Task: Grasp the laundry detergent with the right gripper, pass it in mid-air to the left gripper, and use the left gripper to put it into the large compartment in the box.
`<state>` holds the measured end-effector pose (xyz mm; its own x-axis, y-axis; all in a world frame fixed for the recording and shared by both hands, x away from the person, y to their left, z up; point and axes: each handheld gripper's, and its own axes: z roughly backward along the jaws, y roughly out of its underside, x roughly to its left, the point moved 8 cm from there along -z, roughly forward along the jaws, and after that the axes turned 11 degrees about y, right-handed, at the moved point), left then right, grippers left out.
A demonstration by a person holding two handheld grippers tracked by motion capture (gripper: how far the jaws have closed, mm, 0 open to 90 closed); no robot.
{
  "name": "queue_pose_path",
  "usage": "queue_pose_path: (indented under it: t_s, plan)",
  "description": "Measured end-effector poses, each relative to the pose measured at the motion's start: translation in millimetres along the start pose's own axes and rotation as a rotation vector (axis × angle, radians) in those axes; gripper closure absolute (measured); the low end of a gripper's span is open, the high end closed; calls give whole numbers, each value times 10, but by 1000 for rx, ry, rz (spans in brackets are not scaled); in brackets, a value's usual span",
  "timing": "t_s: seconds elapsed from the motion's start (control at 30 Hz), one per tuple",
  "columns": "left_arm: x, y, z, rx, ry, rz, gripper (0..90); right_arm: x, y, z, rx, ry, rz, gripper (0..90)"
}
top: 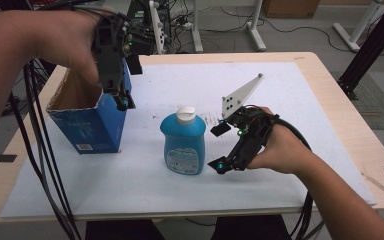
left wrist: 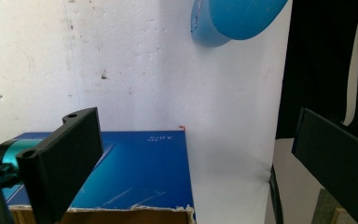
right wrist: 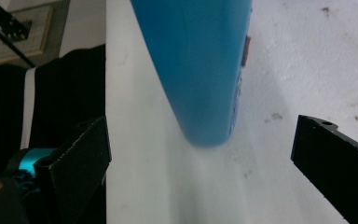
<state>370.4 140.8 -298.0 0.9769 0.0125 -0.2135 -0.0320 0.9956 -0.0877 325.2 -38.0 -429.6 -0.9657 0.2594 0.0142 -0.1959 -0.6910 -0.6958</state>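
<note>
1. Right gripper: fingers spread wide, nothing held, aimed at the bottle.
2. Left gripper: fingers apart, nothing held, poised over the open blue carton's near corner.
3. Blue bottle: upright on the bench, just beside the right fingers, ahead of the gap between them.
4. Handling, as judged: rigid plastic, smooth, probably slippery, moderately heavy if full; best taken across the broad body.

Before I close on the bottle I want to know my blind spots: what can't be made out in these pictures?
- Inside of the blue box: high view, hidden by its front wall and the left hand-held gripper.
- Bottle label text: high view, too small to read.
- Bottle cap: right gripper view, cut off by the top edge.
- Bottle's far side: right gripper view, blurred by closeness.
</note>
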Motion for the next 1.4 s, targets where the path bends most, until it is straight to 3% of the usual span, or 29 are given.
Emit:
queue_pose_path:
  t_s: [0.6,0.93,1.13,1.4]
  plan:
    - [-43,18,-2,-4,1,-7,17,58,-122,-332,-157,26,-58,40]
    - [-49,32,-7,-4,1,-7,18,72,-170,-426,-226,42,-84,55]
    - [-41,46,-2,-6,-1,-5,18,83,-203,-438,-284,66,-65,130]
    - [-29,70,-14,-5,-1,1,17,86,-209,-467,-301,65,-61,168]
